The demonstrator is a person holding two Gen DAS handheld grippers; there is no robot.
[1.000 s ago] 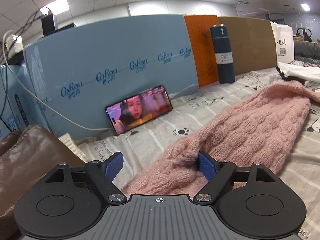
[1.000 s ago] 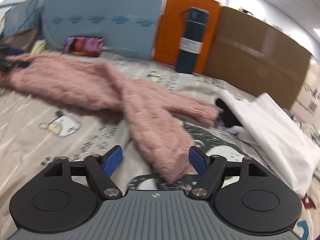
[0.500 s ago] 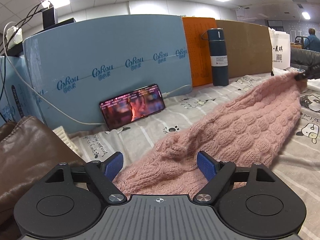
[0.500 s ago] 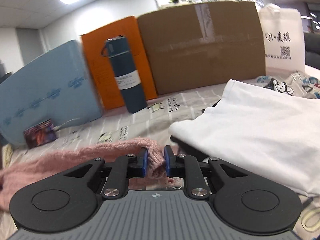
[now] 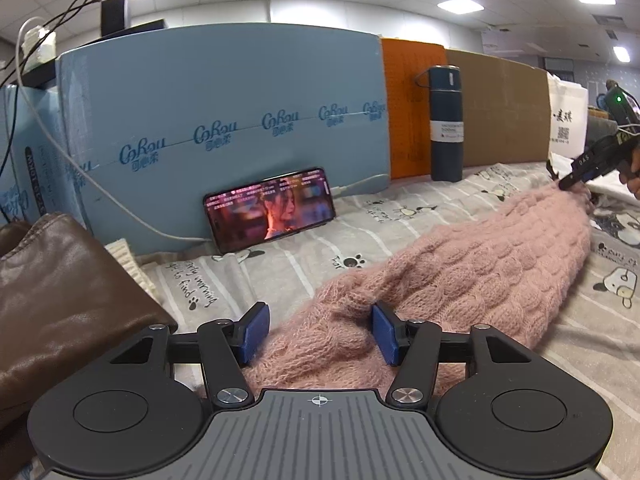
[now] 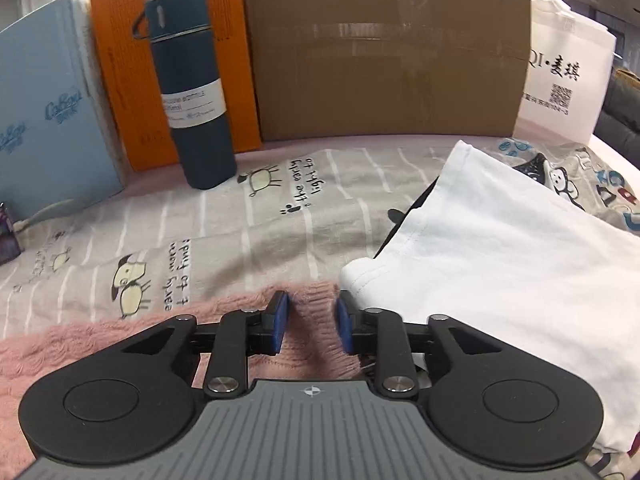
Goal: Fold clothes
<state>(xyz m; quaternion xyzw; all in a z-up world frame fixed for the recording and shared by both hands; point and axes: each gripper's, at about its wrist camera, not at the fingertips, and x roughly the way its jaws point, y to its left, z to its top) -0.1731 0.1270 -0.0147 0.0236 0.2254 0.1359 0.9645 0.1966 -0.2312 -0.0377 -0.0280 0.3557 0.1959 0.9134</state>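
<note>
A pink knitted sweater (image 5: 480,276) lies stretched across the printed bed sheet (image 5: 304,256). My left gripper (image 5: 318,334) is open, its blue pads on either side of the sweater's near end. My right gripper (image 6: 311,322) has its pads a little apart around a pink sweater cuff (image 6: 316,312), which sits loosely between them. The right gripper also shows far right in the left wrist view (image 5: 576,178), at the sweater's far end.
A folded white T-shirt (image 6: 500,256) lies right of the cuff. A dark blue flask (image 6: 192,92), an orange board and a cardboard box (image 6: 384,48) stand at the back. A phone (image 5: 270,208) leans on a blue box; a brown leather bag (image 5: 52,304) is at left.
The right gripper was shut on the cuff half a second ago; its pads have now parted. The left gripper has stayed open over the sweater's near end.
</note>
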